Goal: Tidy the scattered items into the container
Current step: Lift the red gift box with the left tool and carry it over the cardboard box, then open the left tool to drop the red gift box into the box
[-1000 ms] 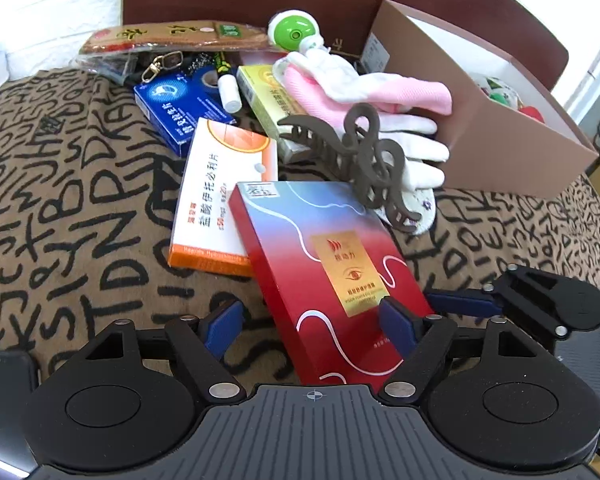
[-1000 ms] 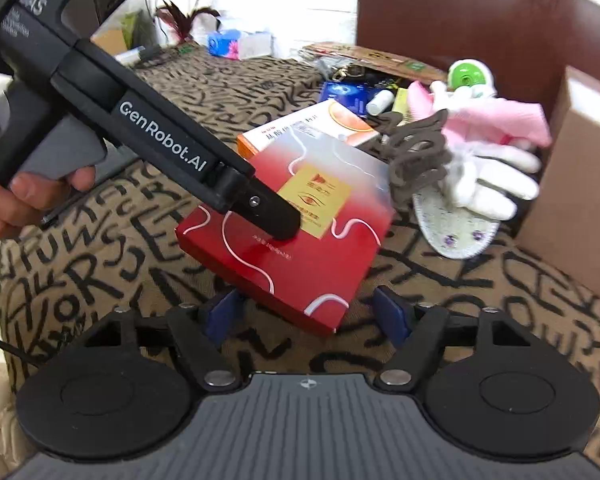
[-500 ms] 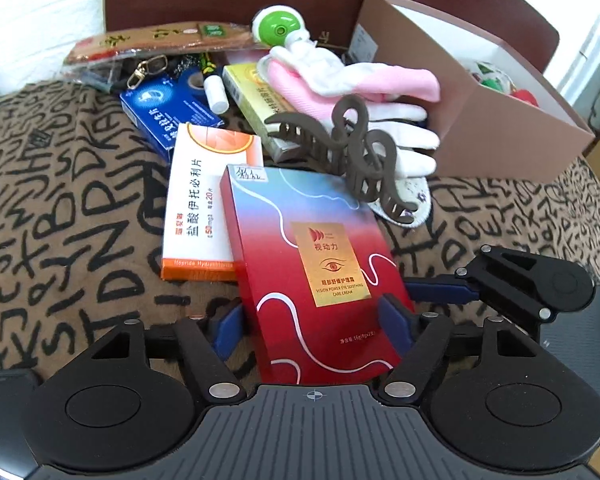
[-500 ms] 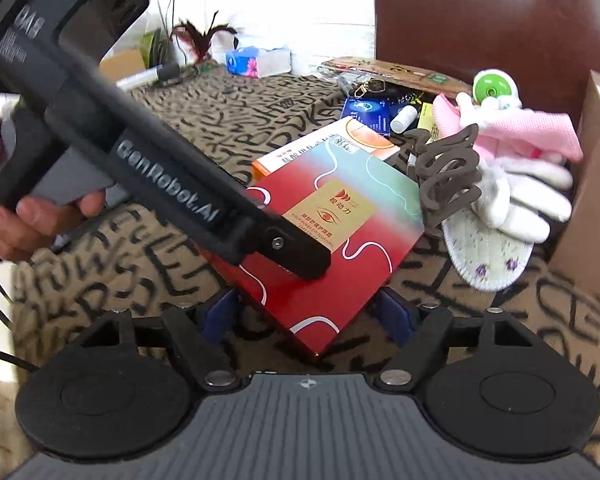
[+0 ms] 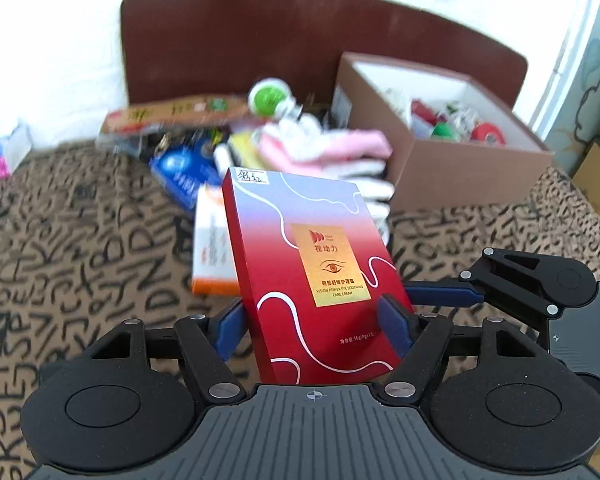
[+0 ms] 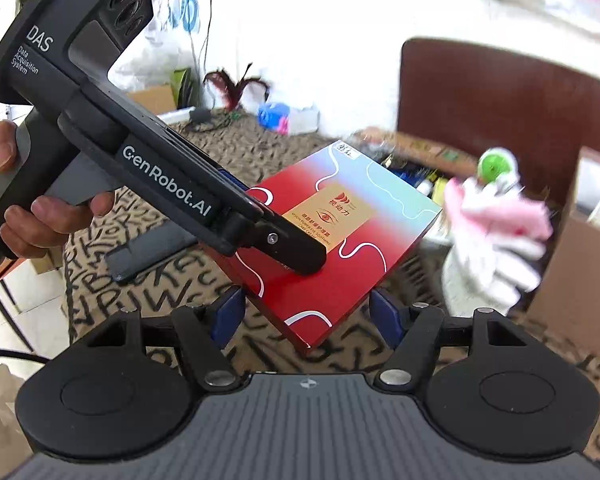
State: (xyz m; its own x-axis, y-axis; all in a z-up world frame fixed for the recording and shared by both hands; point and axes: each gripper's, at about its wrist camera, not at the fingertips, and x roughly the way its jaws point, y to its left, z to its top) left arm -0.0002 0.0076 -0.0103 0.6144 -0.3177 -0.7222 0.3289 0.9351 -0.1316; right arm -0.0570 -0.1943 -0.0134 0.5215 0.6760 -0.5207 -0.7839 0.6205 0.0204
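Observation:
My left gripper [image 5: 314,326] is shut on a red and blue eye-cream box [image 5: 312,264] and holds it lifted above the bed. In the right wrist view the same box [image 6: 340,232] hangs in the left gripper's fingers [image 6: 292,248], in front of my right gripper [image 6: 304,316], which is open and empty just below the box. The brown cardboard container [image 5: 452,168] stands at the back right with several small items inside. Pink and white gloves [image 5: 332,156], an orange medicine box [image 5: 212,248] and a blue box [image 5: 180,172] lie scattered beside it.
The patterned bedspread [image 5: 80,248] covers the surface. A brown headboard [image 5: 300,40] rises behind the pile. A green and white round toy [image 5: 270,98] and a long flat packet [image 5: 172,116] lie at the back. The container's wall [image 6: 580,272] is at the right.
My left gripper has lifted the red box off the bed and tilted it up, with the view rising. The hair claw is no longer in view. The right gripper stays open beneath it.

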